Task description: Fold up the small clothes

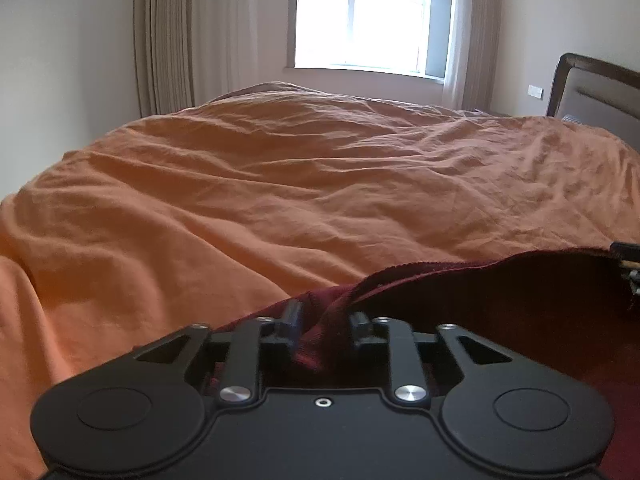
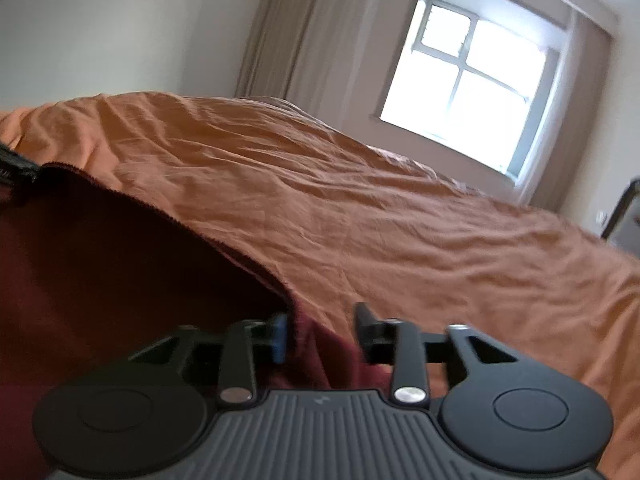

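A dark red garment (image 1: 500, 300) hangs stretched between my two grippers above the orange bed cover (image 1: 280, 180). My left gripper (image 1: 326, 322) is shut on one end of its upper edge, with a fold of the cloth bunched between the fingers. The edge runs right to the other gripper's tip at the frame border. In the right wrist view my right gripper (image 2: 322, 332) is shut on the other end, and the garment (image 2: 100, 260) spreads left to the left gripper's tip (image 2: 12, 168). The garment's lower part is hidden below both views.
The wrinkled orange cover (image 2: 400, 220) spans the whole bed ahead. A padded headboard (image 1: 592, 88) stands at the right. Behind the bed are a bright window (image 1: 360, 20), long curtains (image 1: 168, 40) and pale walls.
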Demonstrator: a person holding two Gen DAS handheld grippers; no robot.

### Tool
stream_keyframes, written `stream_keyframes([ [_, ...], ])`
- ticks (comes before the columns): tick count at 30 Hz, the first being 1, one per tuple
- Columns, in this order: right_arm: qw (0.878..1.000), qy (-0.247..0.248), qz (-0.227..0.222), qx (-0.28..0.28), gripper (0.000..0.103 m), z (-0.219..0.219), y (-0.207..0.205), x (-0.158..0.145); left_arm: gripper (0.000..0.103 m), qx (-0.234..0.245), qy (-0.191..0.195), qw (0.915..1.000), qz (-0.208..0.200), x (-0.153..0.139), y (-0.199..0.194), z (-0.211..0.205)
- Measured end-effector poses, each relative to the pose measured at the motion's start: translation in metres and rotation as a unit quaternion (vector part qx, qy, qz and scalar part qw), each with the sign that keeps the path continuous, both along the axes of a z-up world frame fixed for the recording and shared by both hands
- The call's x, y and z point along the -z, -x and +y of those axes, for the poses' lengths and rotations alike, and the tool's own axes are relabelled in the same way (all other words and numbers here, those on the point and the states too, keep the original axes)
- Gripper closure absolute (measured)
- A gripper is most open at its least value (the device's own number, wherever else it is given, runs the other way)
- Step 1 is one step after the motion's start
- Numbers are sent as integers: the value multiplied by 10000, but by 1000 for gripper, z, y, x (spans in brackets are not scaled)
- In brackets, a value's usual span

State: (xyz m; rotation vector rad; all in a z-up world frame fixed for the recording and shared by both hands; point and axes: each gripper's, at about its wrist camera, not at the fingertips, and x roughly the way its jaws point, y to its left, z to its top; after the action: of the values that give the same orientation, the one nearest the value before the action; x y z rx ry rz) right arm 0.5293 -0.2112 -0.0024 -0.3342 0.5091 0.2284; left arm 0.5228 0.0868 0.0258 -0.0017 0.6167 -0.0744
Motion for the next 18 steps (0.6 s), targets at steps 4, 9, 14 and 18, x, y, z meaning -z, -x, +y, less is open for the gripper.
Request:
stream_keyframes([
  [4, 9989, -384, 3, 259, 8, -16, 0, -8, 13, 28, 277, 9996, -62, -6, -1, 8],
  [9, 9948, -892, 167, 454, 0, -38, 3, -22, 1, -110, 619, 9967, -512, -25, 8, 22],
  [14, 9919, -1242, 189, 188, 0, -49, 26, -29, 1, -93, 491, 9962, -718, -37, 27, 25],
  [18, 9962, -747, 120, -426, 0, -39, 53, -20, 1, 84, 98, 9978, -656, -21, 43, 16],
])
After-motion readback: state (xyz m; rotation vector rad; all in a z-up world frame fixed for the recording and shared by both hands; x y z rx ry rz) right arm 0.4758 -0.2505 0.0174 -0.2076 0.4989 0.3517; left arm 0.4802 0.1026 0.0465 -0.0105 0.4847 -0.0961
